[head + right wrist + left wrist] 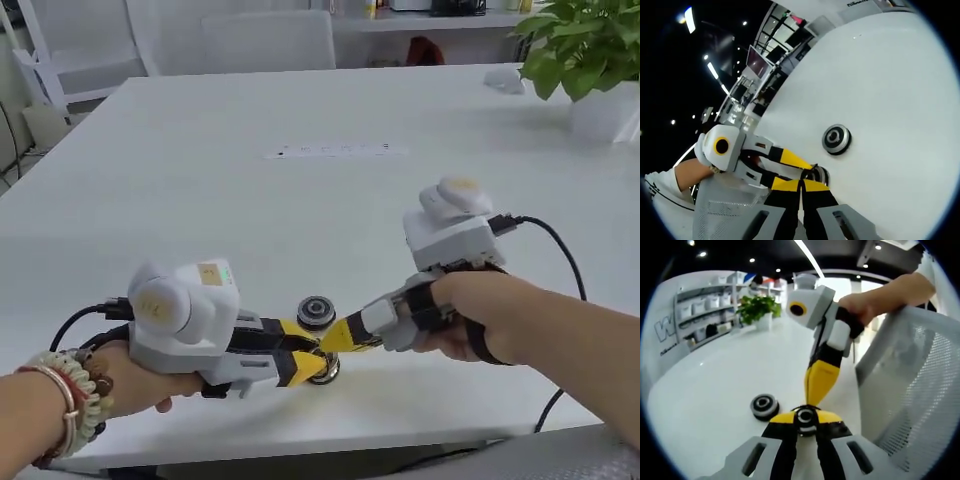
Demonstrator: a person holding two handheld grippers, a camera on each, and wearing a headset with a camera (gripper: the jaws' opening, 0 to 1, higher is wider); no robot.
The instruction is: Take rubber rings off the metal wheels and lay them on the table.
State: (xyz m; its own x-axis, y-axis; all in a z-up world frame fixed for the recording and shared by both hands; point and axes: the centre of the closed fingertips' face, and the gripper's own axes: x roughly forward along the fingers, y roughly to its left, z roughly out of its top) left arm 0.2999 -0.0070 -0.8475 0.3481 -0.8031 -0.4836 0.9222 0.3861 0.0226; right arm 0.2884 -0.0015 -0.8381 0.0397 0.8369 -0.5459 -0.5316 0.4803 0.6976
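White office table point(320, 190). Near its front edge the left gripper point(805, 419) clamps a metal wheel point(806, 416). The right gripper point(801, 183), jaws pinched together, nips the wheel's rubber ring point(798, 409). A second wheel point(316, 312) lies just beside. The ring is probably soft and stretchy, so hold its rim, not the stiff hub.

1. We see the worktop point(300, 200) run from the near edge to the far side, with a chair point(270, 40) behind its far edge.
2. A potted plant point(590, 50) stands at the far right.
3. A flat strip point(335, 151) lies on the middle of the worktop, well beyond everything else.
4. By the near edge, the left tongs point(316, 355) reach in from the left and the right tongs point(333, 343) from the right, their tips meeting.
5. One wheel point(806, 416) sits between the left tongs' jaws, and the right tongs' tip touches it.
6. A second wheel point(316, 312) lies on the worktop just beyond the tips, apart from both.
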